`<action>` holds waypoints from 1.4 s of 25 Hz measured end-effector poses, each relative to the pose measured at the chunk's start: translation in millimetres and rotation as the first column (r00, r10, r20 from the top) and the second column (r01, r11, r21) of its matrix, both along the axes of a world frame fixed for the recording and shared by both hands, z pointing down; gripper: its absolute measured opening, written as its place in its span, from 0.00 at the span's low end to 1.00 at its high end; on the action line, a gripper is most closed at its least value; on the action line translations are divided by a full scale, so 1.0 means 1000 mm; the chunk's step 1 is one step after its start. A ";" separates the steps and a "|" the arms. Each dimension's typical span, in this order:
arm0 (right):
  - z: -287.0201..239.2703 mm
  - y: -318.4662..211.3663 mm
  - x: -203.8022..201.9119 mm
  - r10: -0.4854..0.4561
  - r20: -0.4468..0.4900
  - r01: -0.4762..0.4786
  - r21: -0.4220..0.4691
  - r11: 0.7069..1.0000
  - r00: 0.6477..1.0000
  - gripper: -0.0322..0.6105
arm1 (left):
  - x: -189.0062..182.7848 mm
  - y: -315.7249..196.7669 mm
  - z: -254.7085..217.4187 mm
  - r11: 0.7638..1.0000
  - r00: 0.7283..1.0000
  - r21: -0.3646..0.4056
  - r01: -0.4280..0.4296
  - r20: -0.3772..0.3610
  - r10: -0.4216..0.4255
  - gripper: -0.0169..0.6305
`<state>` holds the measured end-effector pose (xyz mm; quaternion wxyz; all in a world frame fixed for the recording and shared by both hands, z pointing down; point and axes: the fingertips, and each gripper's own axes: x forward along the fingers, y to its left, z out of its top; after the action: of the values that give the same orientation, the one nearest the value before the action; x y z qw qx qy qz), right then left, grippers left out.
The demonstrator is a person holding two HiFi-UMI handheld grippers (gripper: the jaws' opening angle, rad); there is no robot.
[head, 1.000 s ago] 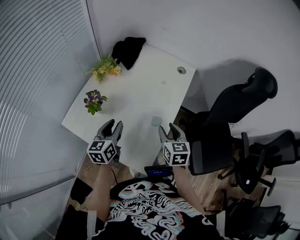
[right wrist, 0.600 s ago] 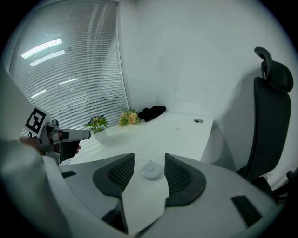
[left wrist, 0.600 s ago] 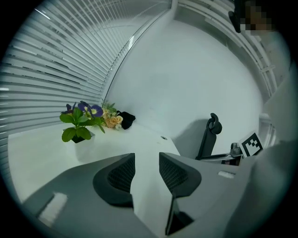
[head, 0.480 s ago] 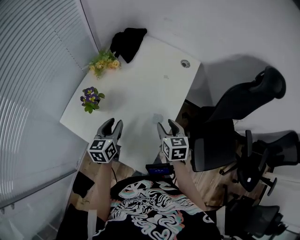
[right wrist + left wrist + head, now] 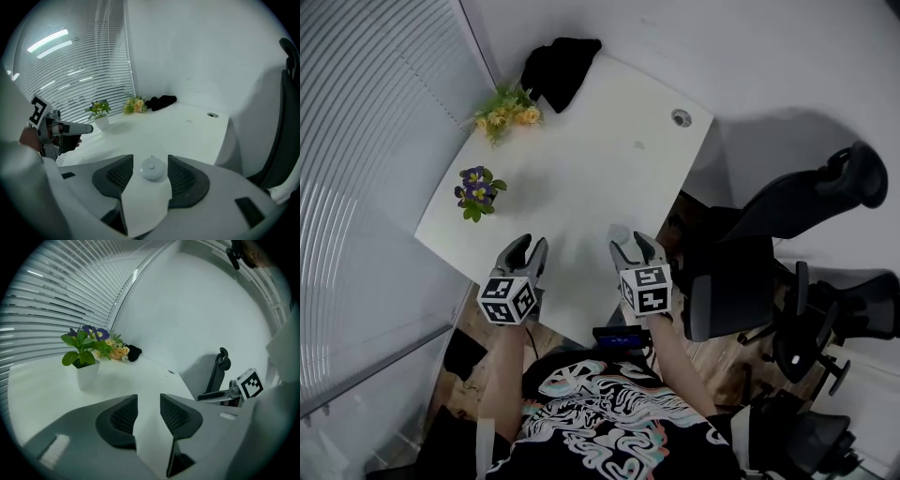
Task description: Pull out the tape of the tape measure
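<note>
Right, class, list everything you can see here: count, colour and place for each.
table: one, white, centre
tape measure: one, pale grey, round, near the table's near edge
potted plant: one, purple flowers, table's left edge
flower bunch: one, yellow, far left corner
bundle: one, black, far corner
chairs: several, black, right of table
left gripper: one, grey, open, empty
right gripper: one, grey, open, jaws just opening, tape measure seen between them, untouched
</note>
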<state>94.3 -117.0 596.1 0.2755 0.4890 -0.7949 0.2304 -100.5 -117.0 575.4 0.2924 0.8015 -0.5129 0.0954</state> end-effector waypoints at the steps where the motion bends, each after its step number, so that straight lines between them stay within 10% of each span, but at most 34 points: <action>1: 0.003 -0.002 -0.002 -0.013 -0.006 0.013 -0.004 1.000 1.000 0.41 | 0.000 0.000 0.002 1.000 1.000 -0.006 0.004 0.000 -0.004 0.25; 35: 0.050 -0.010 -0.009 -0.177 -0.087 0.171 -0.067 0.983 0.980 0.44 | 0.010 -0.016 0.034 0.996 0.999 -0.082 0.023 0.050 -0.019 0.24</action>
<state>85.0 -127.0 645.7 0.3453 0.4194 -0.8138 0.2062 -90.1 -133.1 609.5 0.3136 0.7806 -0.5241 0.1329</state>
